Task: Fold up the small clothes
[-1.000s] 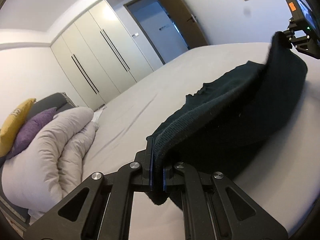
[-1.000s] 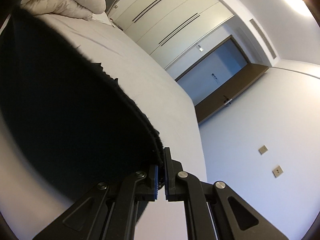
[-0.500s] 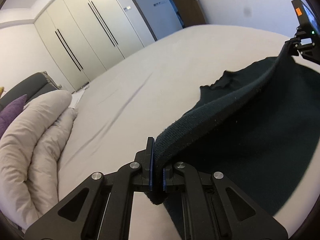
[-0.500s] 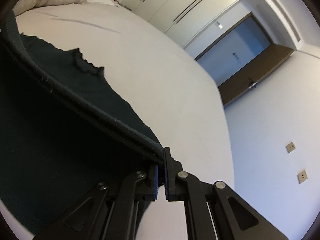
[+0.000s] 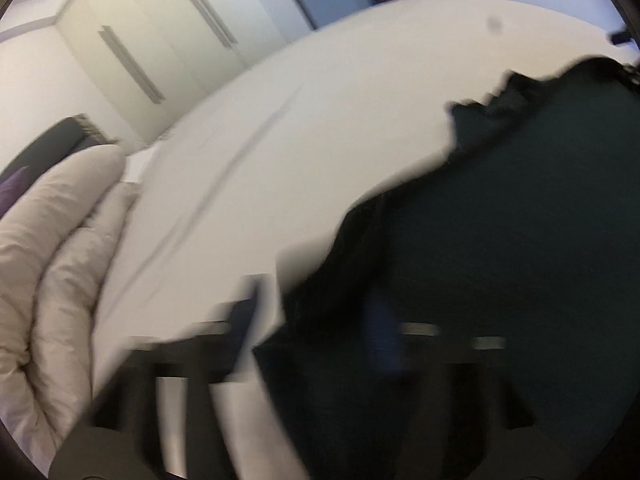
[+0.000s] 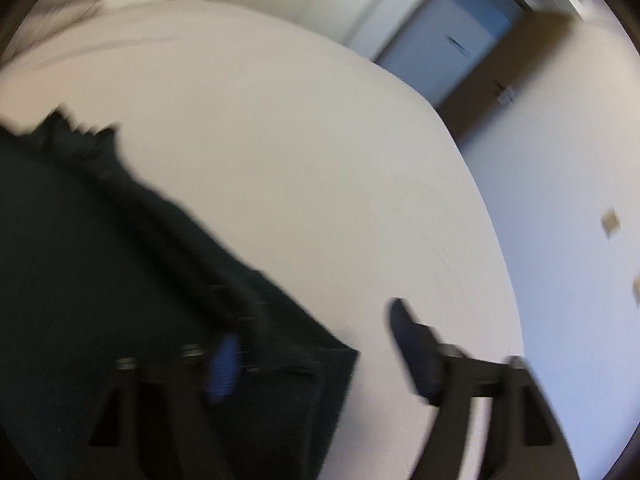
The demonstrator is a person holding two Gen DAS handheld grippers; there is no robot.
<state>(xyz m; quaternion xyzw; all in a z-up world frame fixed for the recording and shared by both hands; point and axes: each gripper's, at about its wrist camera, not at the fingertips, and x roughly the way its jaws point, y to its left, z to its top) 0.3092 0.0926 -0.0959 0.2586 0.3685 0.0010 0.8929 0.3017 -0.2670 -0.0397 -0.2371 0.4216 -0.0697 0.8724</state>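
We see our left gripper [image 5: 316, 320] with its black fingers spread apart, one finger [image 5: 246, 316] over bare sheet and the other blurred against the dark green knitted garment [image 5: 500, 240]; nothing is pinched between them. Our right gripper [image 6: 316, 344] is likewise spread wide: its blue-padded finger [image 6: 224, 368] lies over the garment [image 6: 100, 260], the other finger [image 6: 416, 348] over bare sheet, apart from the cloth. Both views are smeared by motion.

The garment lies flat on the white bed sheet [image 5: 320, 100], its ragged edge pointing toward the far side of the bed. Near the bed's left edge in the left wrist view sits a bunched cream duvet [image 5: 52, 260], with a purple cushion [image 5: 12, 188] beside it. Beyond the bed stand pale wardrobe doors [image 5: 160, 40] and a blue door [image 6: 448, 40].
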